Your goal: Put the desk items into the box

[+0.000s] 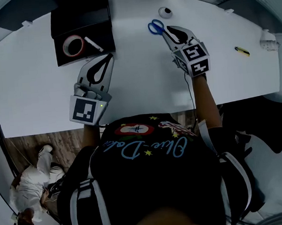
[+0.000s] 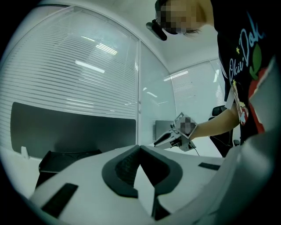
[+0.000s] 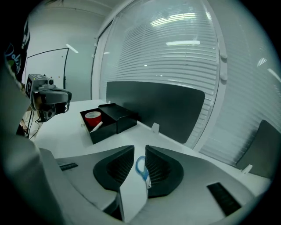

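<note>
Between the spread fingers of your right gripper [image 3: 139, 148] lie the blue scissors [image 3: 141, 168], flat on the surface [image 1: 143, 80], unpinched, long axis roughly along the fingers, loops farthest ahead. Your left gripper [image 2: 140, 148], fingers pressed together, empty, hangs nearer the box [image 1: 60, 56].

The counter [image 1: 143, 80] is white, smooth and matt; the box [image 1: 107, 35] on it is black and matt, card or plastic, I cannot tell which; inside the box, the tape roll [image 1: 65, 46] is smooth and reddish, and the marker [image 1: 94, 44] beside it has a smooth white plastic barrel; right of the box, the scissors [image 1: 156, 28] have shiny blue plastic handles; the left hand-held gripper [image 1: 111, 55] and the right hand-held gripper [image 3: 139, 148] have pale grey matt plastic shells with dark ribbed pads [image 3: 116, 169] that look rubbery; below the box in the head view, the floor [image 1: 61, 145] looks like wood plank; the person's shirt [image 1: 151, 181] is black cloth.
</note>
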